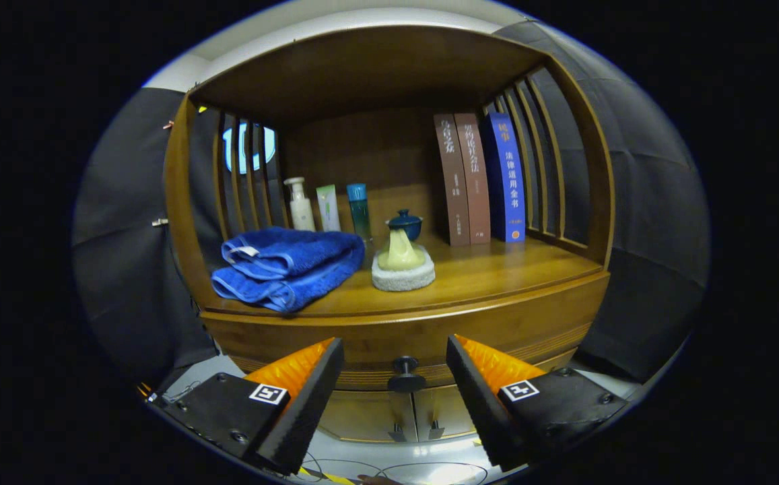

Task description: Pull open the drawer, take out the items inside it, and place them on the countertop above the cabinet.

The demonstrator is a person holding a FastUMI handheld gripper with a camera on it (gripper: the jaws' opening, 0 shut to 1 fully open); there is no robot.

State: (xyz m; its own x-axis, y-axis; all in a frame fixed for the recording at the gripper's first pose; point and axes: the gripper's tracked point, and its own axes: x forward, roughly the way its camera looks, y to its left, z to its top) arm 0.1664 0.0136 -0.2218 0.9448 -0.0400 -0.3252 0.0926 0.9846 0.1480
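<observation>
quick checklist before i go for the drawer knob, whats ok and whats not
1. Gripper open wide enough for the knob: ok, the fingers stand well apart.
2. Drawer knob lined up: ok, it sits between the fingers, just ahead of them.
3. Fingers on the knob: not ok, neither touches it yet.
4. Drawer state: shut, so not yet pulled.
5. Room on the countertop: ok, bare wood lies in front of the books, to the right of the blue towel and the white sponge.
6. What lies inside the drawer: cannot tell.
</observation>
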